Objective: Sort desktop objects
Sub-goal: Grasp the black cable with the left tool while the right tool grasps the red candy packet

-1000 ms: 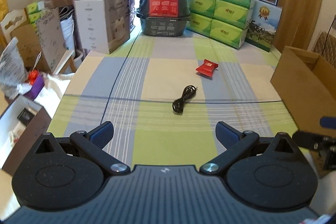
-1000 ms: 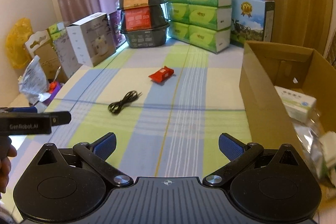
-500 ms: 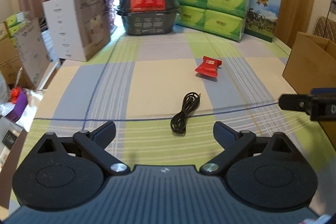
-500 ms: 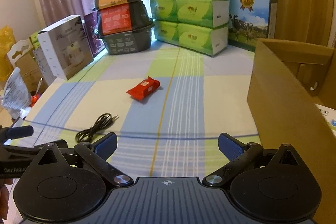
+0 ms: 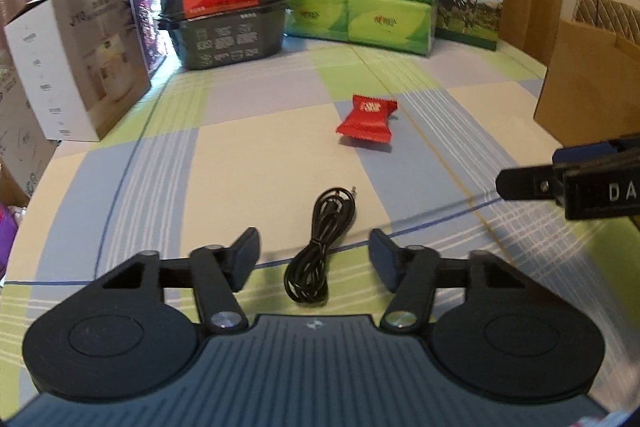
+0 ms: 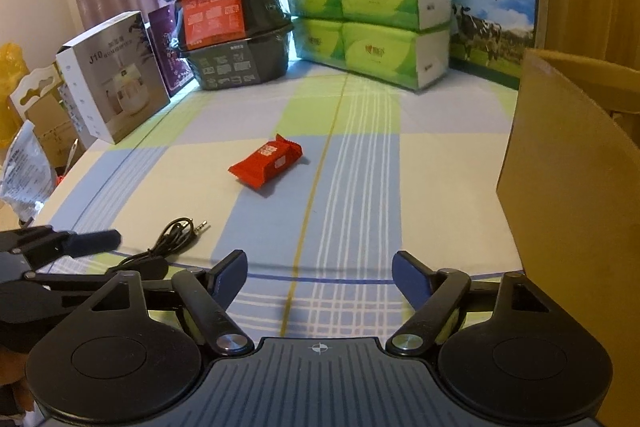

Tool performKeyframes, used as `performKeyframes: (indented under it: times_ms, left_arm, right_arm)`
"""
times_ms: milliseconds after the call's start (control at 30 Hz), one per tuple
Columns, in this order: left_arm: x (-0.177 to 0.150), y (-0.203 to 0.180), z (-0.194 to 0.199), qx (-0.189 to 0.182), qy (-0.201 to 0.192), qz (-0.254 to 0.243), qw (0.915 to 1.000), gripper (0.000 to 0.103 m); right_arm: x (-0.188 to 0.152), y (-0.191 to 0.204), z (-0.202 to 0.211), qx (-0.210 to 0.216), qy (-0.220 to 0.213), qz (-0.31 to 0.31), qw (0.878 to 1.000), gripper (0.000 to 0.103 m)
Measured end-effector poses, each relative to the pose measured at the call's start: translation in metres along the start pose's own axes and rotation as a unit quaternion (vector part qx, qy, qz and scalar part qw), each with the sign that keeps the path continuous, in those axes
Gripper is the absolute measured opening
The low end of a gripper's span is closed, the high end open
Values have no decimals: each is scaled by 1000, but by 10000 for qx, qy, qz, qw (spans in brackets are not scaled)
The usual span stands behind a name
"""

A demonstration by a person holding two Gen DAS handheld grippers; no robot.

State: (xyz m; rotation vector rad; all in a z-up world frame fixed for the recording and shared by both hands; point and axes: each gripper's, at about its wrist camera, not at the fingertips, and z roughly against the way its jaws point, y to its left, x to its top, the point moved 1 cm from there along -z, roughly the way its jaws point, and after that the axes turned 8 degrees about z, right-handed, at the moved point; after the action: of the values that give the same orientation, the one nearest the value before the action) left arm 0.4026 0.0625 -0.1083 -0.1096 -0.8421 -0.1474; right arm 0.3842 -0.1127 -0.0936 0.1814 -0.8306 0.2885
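1. The black cable [image 5: 320,247] is seen coiled long and narrow on the checked tablecloth [image 5: 240,167], its long axis running away from the left gripper [image 5: 314,255] — plug end farthest.
2. The cable's near loop is framed between the left gripper's spread, empty jaws.
3. The right gripper [image 6: 320,277] is held released too — nothing is grasped; the red snack packet [image 6: 266,163] is seen ahead, lying diagonally.

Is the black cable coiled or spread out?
Coiled. The black cable lies on the tablecloth as a bundled loop, its plug free, between the open left gripper's fingers.
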Motion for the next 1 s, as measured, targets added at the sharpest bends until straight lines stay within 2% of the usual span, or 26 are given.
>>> performKeyframes:
  times_ms: [33,267,467,767,1000]
  left_arm:
    - [-1,-1,-2,-8,16,-32,10000,44]
    - [-6,-4,-12,67,109,-175,9998,25]
    - [-7,-3,-12,35,127,-89,9999,10]
    - [5,4,-7,96,78,245,9996,8]
    - [28,21,-16,137,-33,487,9987,8]
  right_arm:
    - [0,0,-1,12,3,11,10000,78]
    - [1,6,-5,104,-12,92,9999,78]
    - [-1,6,-7,108,15,102,9999,78]
    - [5,9,-5,208,-92,50,9997,77]
    - [20,18,-23,294,-222,6,9993,76]
